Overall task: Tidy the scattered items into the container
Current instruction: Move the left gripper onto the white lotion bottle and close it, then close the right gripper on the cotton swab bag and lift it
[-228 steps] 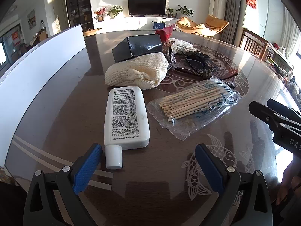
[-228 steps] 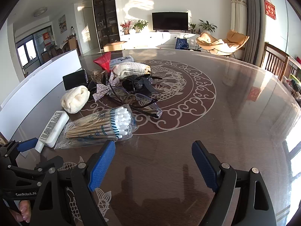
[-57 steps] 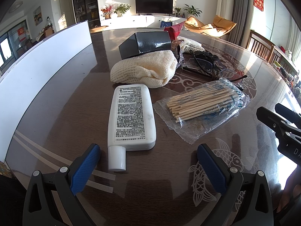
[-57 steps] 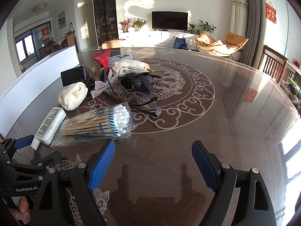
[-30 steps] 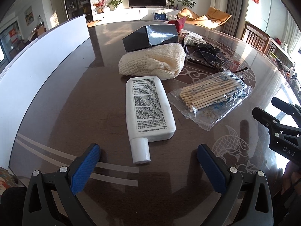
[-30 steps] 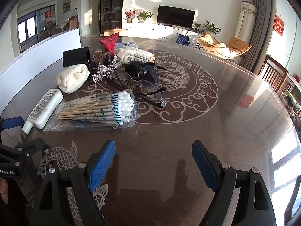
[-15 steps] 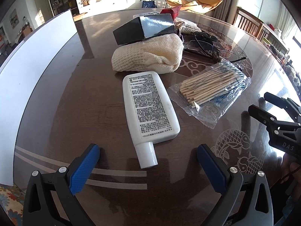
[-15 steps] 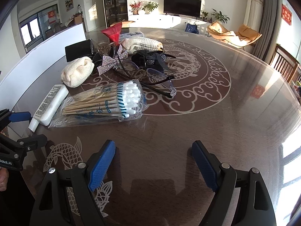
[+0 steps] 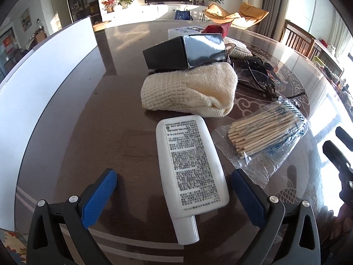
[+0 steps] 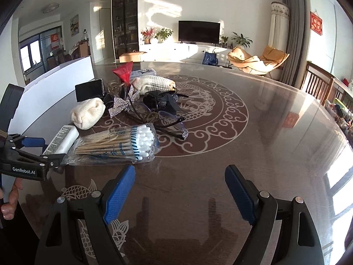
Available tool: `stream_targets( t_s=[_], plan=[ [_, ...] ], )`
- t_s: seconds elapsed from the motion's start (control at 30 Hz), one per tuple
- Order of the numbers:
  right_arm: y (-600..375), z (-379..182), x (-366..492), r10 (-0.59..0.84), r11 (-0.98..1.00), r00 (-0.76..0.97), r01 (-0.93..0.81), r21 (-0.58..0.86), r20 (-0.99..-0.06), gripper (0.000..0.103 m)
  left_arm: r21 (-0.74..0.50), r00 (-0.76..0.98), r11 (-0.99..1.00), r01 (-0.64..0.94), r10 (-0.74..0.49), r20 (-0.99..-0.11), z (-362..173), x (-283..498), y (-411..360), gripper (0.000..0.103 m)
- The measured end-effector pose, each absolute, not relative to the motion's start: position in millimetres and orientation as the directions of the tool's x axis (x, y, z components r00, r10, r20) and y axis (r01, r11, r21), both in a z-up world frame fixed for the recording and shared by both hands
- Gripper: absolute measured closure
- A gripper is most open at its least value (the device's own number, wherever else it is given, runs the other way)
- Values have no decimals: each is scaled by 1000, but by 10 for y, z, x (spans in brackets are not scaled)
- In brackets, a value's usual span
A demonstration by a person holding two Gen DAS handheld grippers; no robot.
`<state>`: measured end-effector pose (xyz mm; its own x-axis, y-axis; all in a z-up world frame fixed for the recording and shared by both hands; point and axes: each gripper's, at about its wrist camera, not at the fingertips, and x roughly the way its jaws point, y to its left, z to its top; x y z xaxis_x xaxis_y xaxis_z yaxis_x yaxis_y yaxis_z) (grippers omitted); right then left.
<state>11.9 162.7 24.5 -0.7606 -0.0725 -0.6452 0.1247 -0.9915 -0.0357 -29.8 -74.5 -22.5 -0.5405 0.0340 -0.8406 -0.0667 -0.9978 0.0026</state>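
The container, a long white-walled bin, stands along the left edge of the table; nothing we can see lies in it yet. The scattered items sit in a cluster near that edge: a black box, a cream knitted cloth, a white bottle lying flat with its cap toward us, and a bag of cotton swabs just beside the bottle.

Our left gripper stands wide open and empty, one jaw on each side of the bottle's lower end, not touching it. Our right gripper is also wide open and empty, over bare table.

Hazards, in our judgement:
- The bottle is smooth and tapered; a grip near the cap may slip.
- The right jaw may catch the swab bag's loose plastic and drag it.
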Motion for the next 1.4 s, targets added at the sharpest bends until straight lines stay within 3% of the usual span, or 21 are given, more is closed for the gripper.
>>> stream_targets(
  t_s=[0.17,0.33,0.37,0.4,0.47,0.63,0.77,0.97,1.1,1.3,1.4],
  plan=[
    [1714,167,-33,10,-999,-690,21,-34,-724,19,3,-513,-998,-65,31,-858,-218,-396,-793,0],
    [1995,98,-112,-159,-984,-649,39,176,-744,19,6,-517,-998,-60,26,-856,-195,-430,-819,0],
    [2001,95,-114,-155,-983,-651,31,178,-743,19,6,-519,-998,-65,28,-854,-177,-416,-820,4],
    [1993,93,-113,-144,-985,-650,24,169,-746,19,5,-535,-997,-78,37,-844,-153,-389,-820,24],
    [1965,92,-108,-128,-988,-648,18,153,-751,19,3,-549,-995,-104,55,-834,-137,-354,-787,52],
    [1871,89,-121,-115,-992,-617,38,117,-779,19,-80,-531,-991,-108,126,-838,-100,-206,-908,52],
    [1614,149,31,-353,-935,-541,180,305,-763,19,-62,-551,-995,-79,95,-829,-116,-24,-1061,52],
    [1100,94,-14,-246,-958,-530,260,120,-812,17,-13,-573,-997,-75,53,-818,-144,-166,-1158,52],
    [996,111,-347,-315,-946,-490,235,225,-813,17,-3,-582,-998,-65,40,-812,-148,-353,-1182,52],
    [966,86,-998,-248,-968,-518,164,189,-819,18,-5,-590,-998,-69,45,-806,-160,-461,-1241,52],
    [1111,120,-1022,-299,-950,-498,78,301,-814,18,-9,-608,-998,-66,47,-792,-172,-442,-1248,52]
  ],
)
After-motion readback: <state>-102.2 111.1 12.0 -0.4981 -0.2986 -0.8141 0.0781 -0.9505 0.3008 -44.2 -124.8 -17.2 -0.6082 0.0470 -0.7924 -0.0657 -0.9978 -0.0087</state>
